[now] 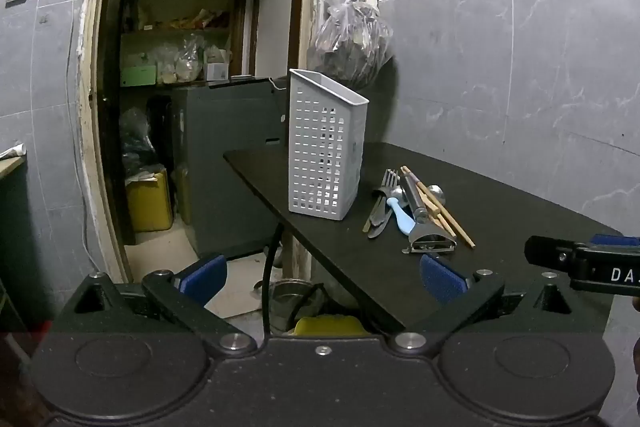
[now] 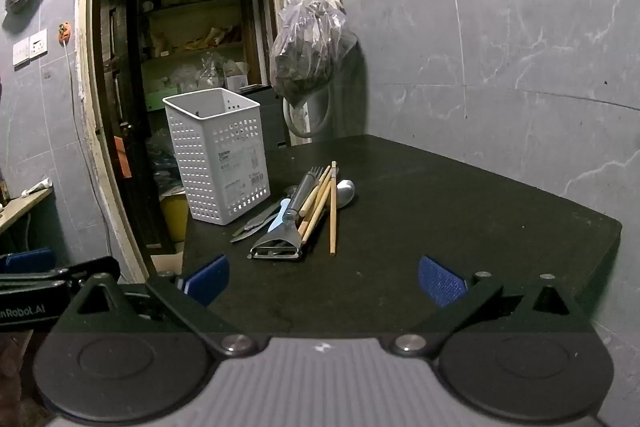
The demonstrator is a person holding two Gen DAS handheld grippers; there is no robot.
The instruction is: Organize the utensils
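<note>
A white perforated utensil holder (image 1: 326,147) (image 2: 218,155) stands upright near the left edge of a black table (image 1: 500,195) (image 2: 440,207). Just right of it lies a pile of utensils (image 1: 416,207) (image 2: 296,211): a metal peeler (image 1: 430,241) (image 2: 276,247), wooden chopsticks (image 2: 333,211), a fork (image 1: 390,179), a spoon (image 2: 346,191), knives and a light-blue handled piece (image 1: 402,217). My left gripper (image 1: 324,277) hangs open at the table's near-left corner. My right gripper (image 2: 324,281) is open over the table's front, short of the pile. Nothing sits between either pair of jaws.
Grey tiled walls close the table's back and right. A plastic bag (image 1: 352,43) (image 2: 308,55) hangs from a tap above the far corner. A doorway (image 1: 188,67) to a storeroom with shelves opens left of the table. A yellow can (image 1: 148,201) stands on the floor.
</note>
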